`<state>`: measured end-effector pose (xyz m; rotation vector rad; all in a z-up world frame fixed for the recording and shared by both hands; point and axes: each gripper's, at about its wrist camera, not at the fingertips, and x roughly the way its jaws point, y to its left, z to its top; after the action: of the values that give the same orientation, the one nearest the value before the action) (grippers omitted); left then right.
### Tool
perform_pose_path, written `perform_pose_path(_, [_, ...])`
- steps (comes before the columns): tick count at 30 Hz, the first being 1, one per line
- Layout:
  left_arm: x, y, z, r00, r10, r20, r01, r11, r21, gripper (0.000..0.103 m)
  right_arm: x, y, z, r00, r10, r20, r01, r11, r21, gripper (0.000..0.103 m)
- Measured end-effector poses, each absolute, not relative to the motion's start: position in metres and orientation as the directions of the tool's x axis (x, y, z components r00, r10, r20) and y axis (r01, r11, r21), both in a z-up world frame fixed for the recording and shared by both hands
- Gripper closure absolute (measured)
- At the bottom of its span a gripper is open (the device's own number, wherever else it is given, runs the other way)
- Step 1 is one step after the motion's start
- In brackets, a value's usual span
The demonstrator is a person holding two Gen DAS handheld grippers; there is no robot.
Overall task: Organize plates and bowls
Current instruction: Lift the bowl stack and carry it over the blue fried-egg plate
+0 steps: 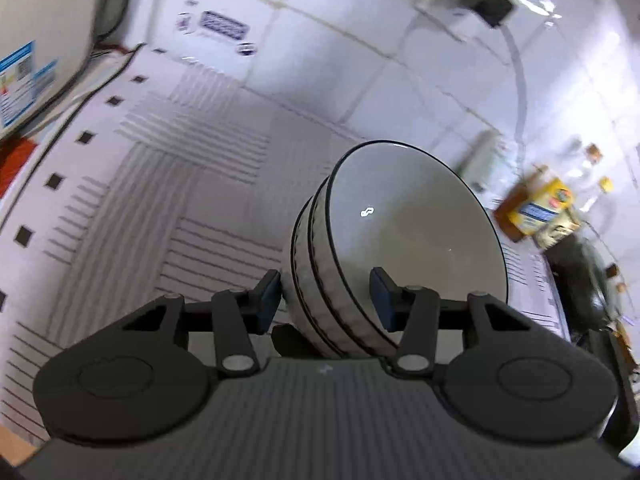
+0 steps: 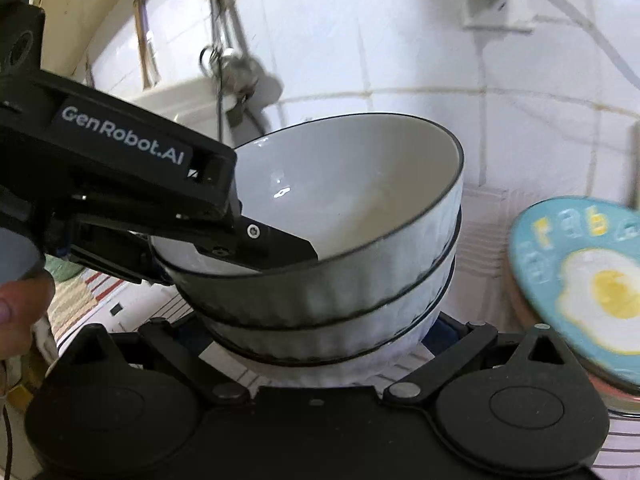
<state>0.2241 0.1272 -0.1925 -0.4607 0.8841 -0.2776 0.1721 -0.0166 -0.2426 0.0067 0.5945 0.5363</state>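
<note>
A stack of three white bowls with dark rims (image 1: 400,248) is held off the counter. My left gripper (image 1: 326,300) is shut on the stack's rims, one finger outside and one inside the top bowl; it shows from the side in the right wrist view (image 2: 276,248). In the right wrist view the bowl stack (image 2: 340,240) sits tilted between my right gripper's (image 2: 320,340) spread jaws, whose fingertips are hidden behind the bottom bowl. A blue plate with a fried-egg picture (image 2: 580,280) lies at the right.
A striped white mat (image 1: 160,200) covers the counter. A white appliance (image 1: 40,40) stands at the left, bottles and jars (image 1: 548,208) at the right. A tiled wall with a socket (image 2: 496,0) is behind. A dark pan (image 1: 580,288) sits at the right.
</note>
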Motion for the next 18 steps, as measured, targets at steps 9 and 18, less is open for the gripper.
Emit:
perform_pose_path(9, [0.229,0.066,-0.17,0.573,-0.518,-0.636,0.189,0.838,-0.512,0.056,0.16,-0.071,-0.203,0.778,0.379,-0.501,-0.402,0.913,0.068,0.0])
perform_pose_path(18, [0.255,0.02,-0.176,0.555,-0.534,-0.638,0.213,0.833,-0.511,0.055,0.179,-0.116,-0.198,0.798,0.305,-0.52,-0.327,0.944,0.052,0.0])
